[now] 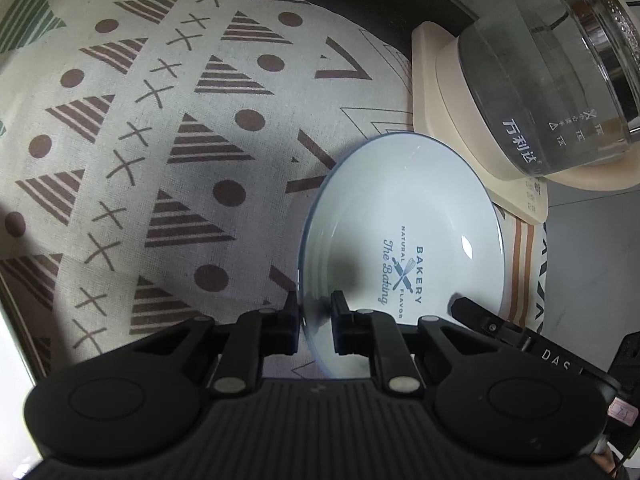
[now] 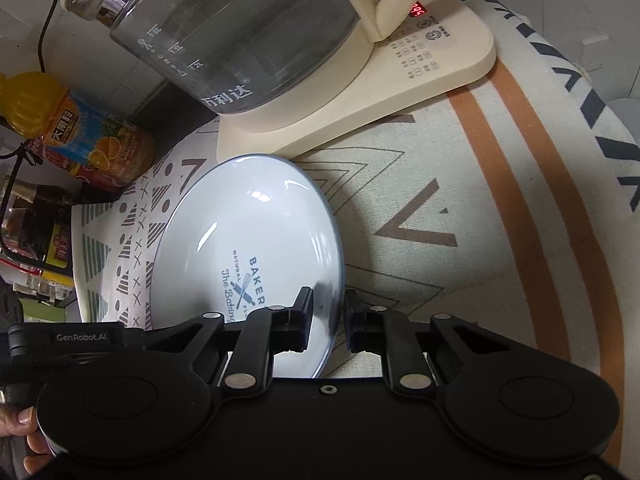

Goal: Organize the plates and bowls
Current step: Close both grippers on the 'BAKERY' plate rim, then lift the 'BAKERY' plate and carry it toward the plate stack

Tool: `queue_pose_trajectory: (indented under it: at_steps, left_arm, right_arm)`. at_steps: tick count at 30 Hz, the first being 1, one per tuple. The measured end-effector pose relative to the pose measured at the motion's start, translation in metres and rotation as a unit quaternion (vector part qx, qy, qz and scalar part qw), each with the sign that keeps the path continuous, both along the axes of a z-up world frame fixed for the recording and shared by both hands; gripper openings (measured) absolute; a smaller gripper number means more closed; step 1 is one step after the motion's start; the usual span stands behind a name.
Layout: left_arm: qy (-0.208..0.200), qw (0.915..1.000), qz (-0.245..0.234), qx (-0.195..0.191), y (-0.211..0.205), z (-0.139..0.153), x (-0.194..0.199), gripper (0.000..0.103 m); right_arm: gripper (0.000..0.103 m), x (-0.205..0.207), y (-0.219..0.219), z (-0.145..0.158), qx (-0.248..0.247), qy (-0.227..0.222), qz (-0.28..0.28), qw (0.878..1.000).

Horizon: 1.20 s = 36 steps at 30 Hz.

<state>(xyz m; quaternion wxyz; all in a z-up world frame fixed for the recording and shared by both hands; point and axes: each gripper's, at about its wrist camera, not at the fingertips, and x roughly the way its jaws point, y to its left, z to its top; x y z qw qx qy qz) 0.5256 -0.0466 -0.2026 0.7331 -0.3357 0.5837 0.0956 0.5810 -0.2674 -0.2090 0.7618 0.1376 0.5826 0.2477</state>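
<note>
The plate [image 1: 400, 240] sits low over the patterned cloth [image 1: 140, 140] on the surface, pale blue-white with a darker rim and "BAKERY, The Baking" printed in its well. Both tools have it! The left tool [image 1: 315, 320] straddles the plate's left edge, one finger outside the rim, the other over the inner face, closed onto the rim. Over in the right wrist view, the right tool [image 2: 327, 316] takes the opposite edge of the plate [image 2: 248, 248] the same way, its left finger over the inside and its right finger outside; a sliver of gap shows at that outer finger, so whether it truly bites I cannot tell. From the left camera, the right tool's black finger [image 1: 472, 310] pokes in over the plate's far side.

Just beyond the plate stands the cream kettle base [image 2: 400, 92], carrying a glass kettle [image 2: 248, 28] with Chinese lettering; the plate's far rim lies right beside the base. A red display [image 2: 418, 10] glows on the base's panel. Off to the left, an orange juice bottle [image 2: 80, 132] lies past the cloth's [image 2: 440, 240] edge.
</note>
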Motion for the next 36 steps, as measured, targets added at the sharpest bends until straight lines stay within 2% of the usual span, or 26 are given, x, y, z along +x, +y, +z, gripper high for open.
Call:
queue_pose_trajectory:
  at_steps: [6,12,15,28,33,36]
  left_arm:
    - [-0.001,0.9999,-0.005,0.009,-0.002,0.003,0.002,0.014]
    - [-0.013,0.9998,-0.005,0.012,-0.003,0.011,-0.001,0.014]
    - [-0.025,0.9994,-0.010,0.020,-0.002,0.019,-0.004,0.013]
    - [-0.079,0.9967,-0.019,0.010,0.011,0.053,-0.015,0.013]
    - [-0.100,0.9946,-0.024,0.011,0.017,0.070,-0.023,0.013]
    - [-0.114,0.9933,-0.021,0.006,0.023,0.078,-0.024,0.013]
  right_arm:
    - [0.012,-0.003,-0.002,0.002,-0.003,-0.011,0.011,1.000]
    - [0.012,-0.008,-0.006,0.015,0.013,-0.021,0.013,1.000]
    - [0.012,-0.009,-0.008,0.022,0.022,-0.024,0.015,0.999]
    - [0.013,-0.022,-0.006,0.058,0.030,-0.064,0.005,0.997]
    - [0.014,-0.028,-0.001,0.077,0.038,-0.076,-0.003,0.996]
    - [0.014,-0.031,0.004,0.094,0.035,-0.100,-0.001,0.994]
